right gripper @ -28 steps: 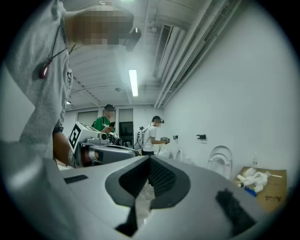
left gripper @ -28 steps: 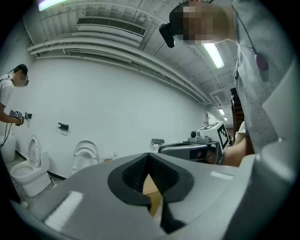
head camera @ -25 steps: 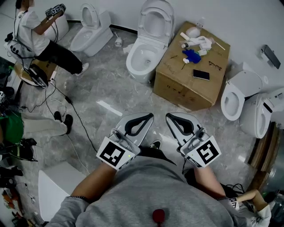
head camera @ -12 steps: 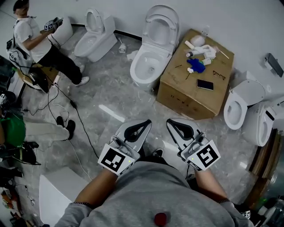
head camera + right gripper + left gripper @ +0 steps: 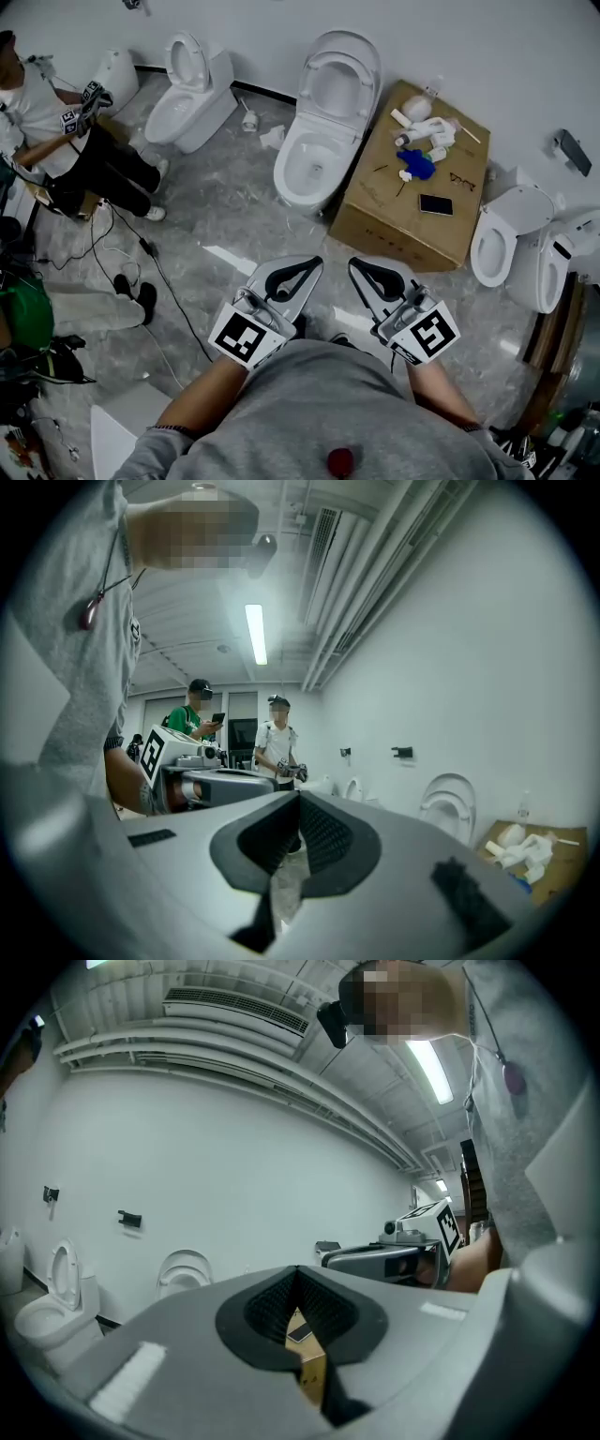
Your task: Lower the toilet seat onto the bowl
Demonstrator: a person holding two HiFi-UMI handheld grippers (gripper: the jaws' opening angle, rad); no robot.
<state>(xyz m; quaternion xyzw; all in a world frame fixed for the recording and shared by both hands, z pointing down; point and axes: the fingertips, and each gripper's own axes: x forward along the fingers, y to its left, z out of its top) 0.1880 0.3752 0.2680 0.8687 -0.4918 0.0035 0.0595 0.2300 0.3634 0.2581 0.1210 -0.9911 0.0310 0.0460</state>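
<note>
Toilet seat (image 5: 313, 84) has drawn nearer, upright ahead of left hand-held gripper (image 5: 312, 264) and right hand-held gripper (image 5: 358, 265), both closed.

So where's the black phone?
In the head view, the phone lies flat on the cardboard box, toward its right side, just right of the white toilet with its seat up.

We see a glossy white toilet (image 5: 314, 159), ceramic by its look, beside a matt brown cardboard box (image 5: 394, 217). The grey floor (image 5: 206, 197) shines like polished stone. The left gripper (image 5: 309, 265) and right gripper (image 5: 361, 267) are matt grey plastic with ribbed black pads (image 5: 267, 1312).
</note>
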